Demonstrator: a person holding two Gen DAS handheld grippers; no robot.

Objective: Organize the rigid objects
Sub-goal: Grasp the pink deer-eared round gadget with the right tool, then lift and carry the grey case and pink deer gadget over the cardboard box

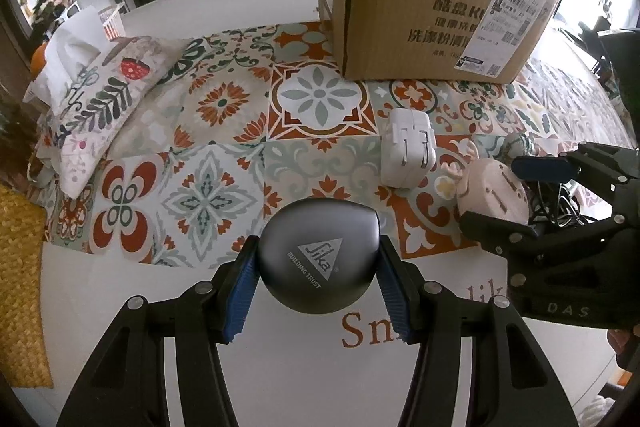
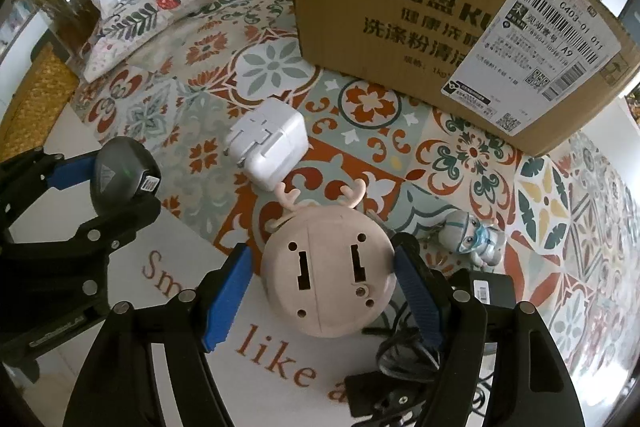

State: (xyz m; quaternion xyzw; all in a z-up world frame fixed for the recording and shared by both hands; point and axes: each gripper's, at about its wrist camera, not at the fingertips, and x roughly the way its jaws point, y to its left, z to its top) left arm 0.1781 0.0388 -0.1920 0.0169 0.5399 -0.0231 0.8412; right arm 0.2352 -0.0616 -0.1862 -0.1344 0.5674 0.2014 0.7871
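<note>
My left gripper [image 1: 318, 287] is shut on a dark grey rounded case marked Sika [image 1: 318, 259], held just above the white table front; the case also shows in the right wrist view [image 2: 120, 171]. My right gripper [image 2: 324, 291] is open, its blue pads either side of a pink round deer-antler plug [image 2: 328, 271] with small gaps, and the plug rests on the table. The plug shows in the left wrist view [image 1: 494, 195] too. A white charger [image 2: 272, 143] lies just beyond it. A cardboard box [image 2: 440, 15] stands at the back.
A small masked figurine [image 2: 476, 235] and a black adapter with tangled cable [image 2: 480, 291] lie right of the plug. A floral tissue pouch [image 1: 104, 99] sits at the left on the patterned mat [image 1: 224, 131]. A woven yellow mat [image 1: 20, 283] lies at the far left.
</note>
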